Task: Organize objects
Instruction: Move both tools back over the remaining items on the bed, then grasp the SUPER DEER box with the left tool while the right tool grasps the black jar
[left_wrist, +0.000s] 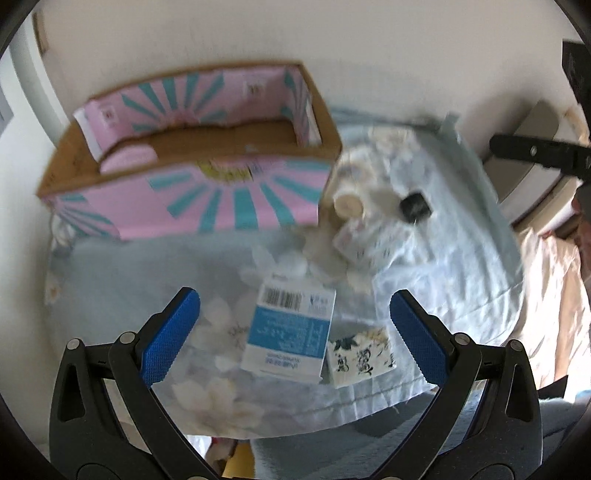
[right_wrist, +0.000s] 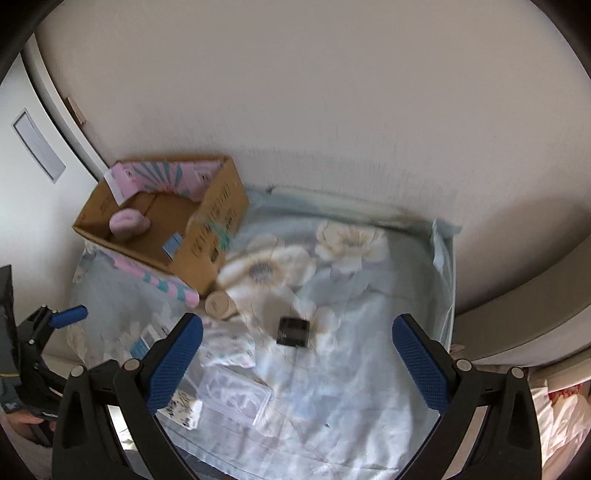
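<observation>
My left gripper is open, hovering over a blue-and-white carton that lies flat on the floral cloth, framed by its two blue pads. A small white packet with dark print lies just right of the carton. My right gripper is open too, above a small black box. A pink-and-teal cardboard box stands open at the back left. It holds a pink object and a blue-and-white item.
A beige round lid, white packets and a clear plastic pack lie on the light blue floral cloth. A wall stands close behind. The cloth's front edge drops off just below the grippers. The left gripper shows at the left.
</observation>
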